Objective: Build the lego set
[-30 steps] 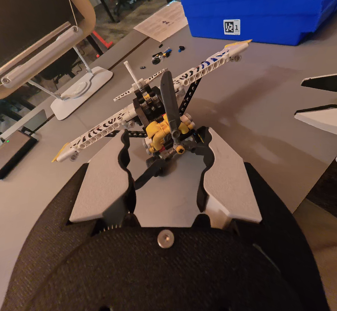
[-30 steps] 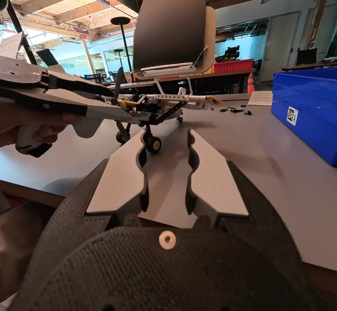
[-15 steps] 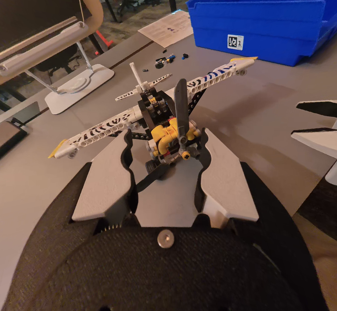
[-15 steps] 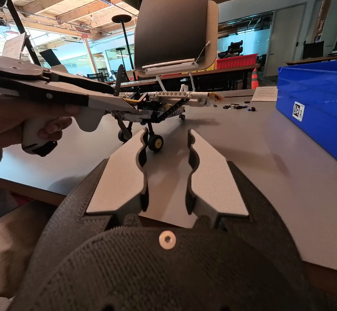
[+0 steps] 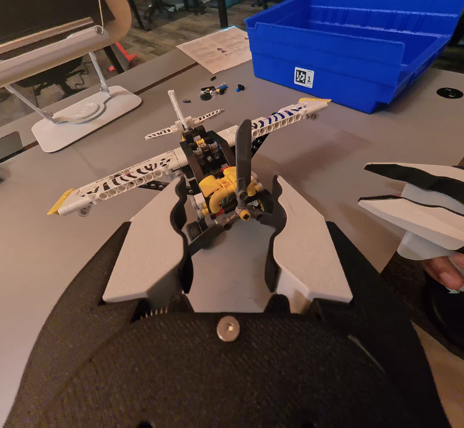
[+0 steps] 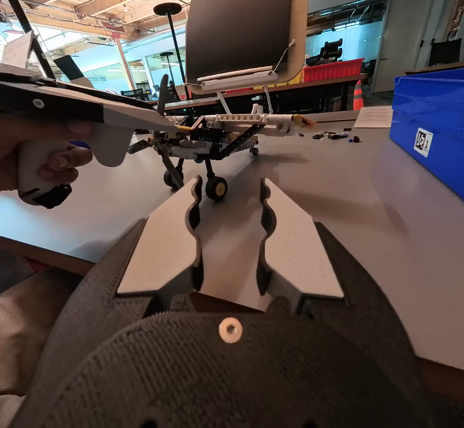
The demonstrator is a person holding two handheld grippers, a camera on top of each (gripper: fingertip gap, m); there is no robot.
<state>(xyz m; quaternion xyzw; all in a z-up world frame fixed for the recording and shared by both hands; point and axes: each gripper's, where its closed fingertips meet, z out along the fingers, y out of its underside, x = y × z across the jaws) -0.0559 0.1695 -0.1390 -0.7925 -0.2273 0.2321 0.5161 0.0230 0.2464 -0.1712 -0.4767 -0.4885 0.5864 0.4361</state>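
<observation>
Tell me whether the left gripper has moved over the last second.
Yes, upward: in the right wrist view the left gripper sits higher over the lego plane, which stands on the table, than before.

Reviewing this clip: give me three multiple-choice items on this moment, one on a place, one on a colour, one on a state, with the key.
1. Where do the loose small parts lie?
A. Inside the bin
B. On the table between the plane and the paper sheet
C. Under the wing

2. What colour is the bin?
A. Red
B. Green
C. Blue

3. How is the left hand-held gripper?
A. Open, its fingers either side of the plane's nose
B. Shut on a wing
C. Shut on a wheel

Key: 1 B, they sit past the plane's tail; 2 C, its walls are blue; 3 A, a wide gap shows between its fingers.
</observation>
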